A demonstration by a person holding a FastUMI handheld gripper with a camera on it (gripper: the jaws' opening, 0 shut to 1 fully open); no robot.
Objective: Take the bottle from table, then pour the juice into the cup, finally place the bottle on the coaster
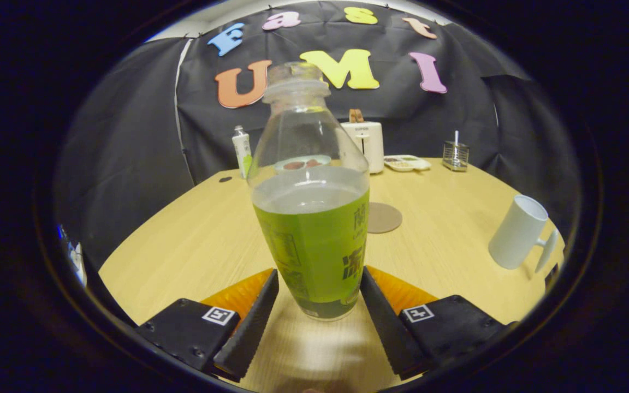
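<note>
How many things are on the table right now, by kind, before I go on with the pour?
Bottles: 2, the juice bottle between the open jaws of the gripper, and a small bottle at the back
Cups: 1, white mug
Coasters: 1
Toasters: 1
Dishes: 2, tray and plate
Wire holders: 1
Total: 8

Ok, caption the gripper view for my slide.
Gripper open around the bottle; cup and coaster wait beyond.

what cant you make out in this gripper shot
- Grip: whether both fingers press the bottle; contact too close to judge.
- Coaster: near edge hidden behind the bottle.
- Cup: inside hidden by its own wall.
- Toaster: partly behind the bottle.
</note>
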